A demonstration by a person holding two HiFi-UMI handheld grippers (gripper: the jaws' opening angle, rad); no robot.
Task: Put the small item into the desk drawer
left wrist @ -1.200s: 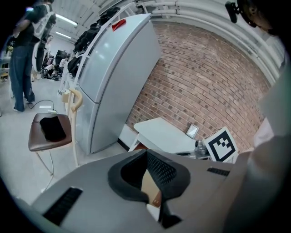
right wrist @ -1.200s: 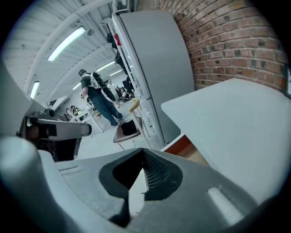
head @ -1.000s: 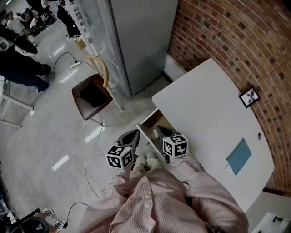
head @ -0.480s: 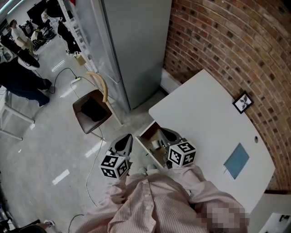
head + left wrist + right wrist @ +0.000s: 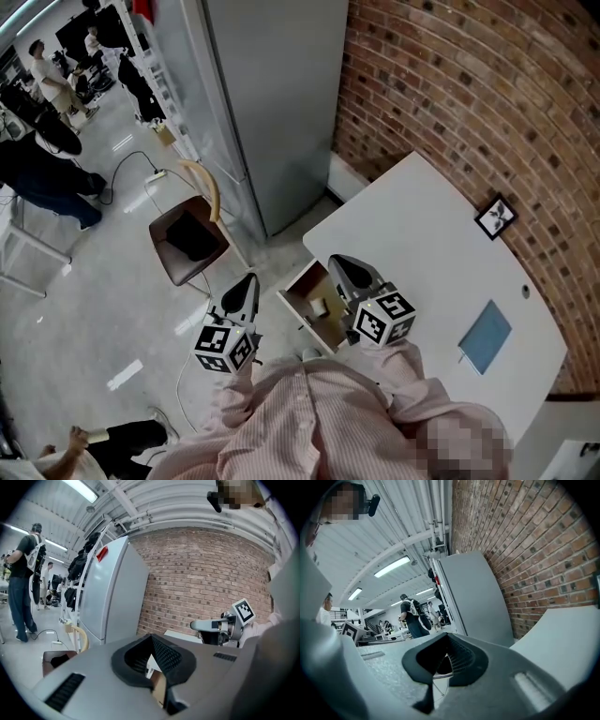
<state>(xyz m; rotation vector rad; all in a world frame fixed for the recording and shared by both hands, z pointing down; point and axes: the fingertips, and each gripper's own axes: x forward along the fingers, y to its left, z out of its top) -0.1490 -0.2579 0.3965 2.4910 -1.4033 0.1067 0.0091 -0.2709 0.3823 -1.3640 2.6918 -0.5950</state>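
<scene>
Right gripper view: the right gripper (image 5: 449, 638) has its fingers pressed together, nothing between them. Left gripper view: the left gripper (image 5: 151, 637) has its fingers closed and empty too. Head view, centre: the small item (image 5: 319, 307) lies inside the open drawer (image 5: 330, 330) between both grippers, under the white surface (image 5: 441, 253). A brown chair (image 5: 190, 230) stands at left.

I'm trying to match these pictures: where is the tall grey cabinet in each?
Head view: grey cabinet top centre.
Left gripper view: grey cabinet left of centre.
Right gripper view: grey cabinet at centre.
Shared landmark: the brick wall, right of it in all three.
</scene>
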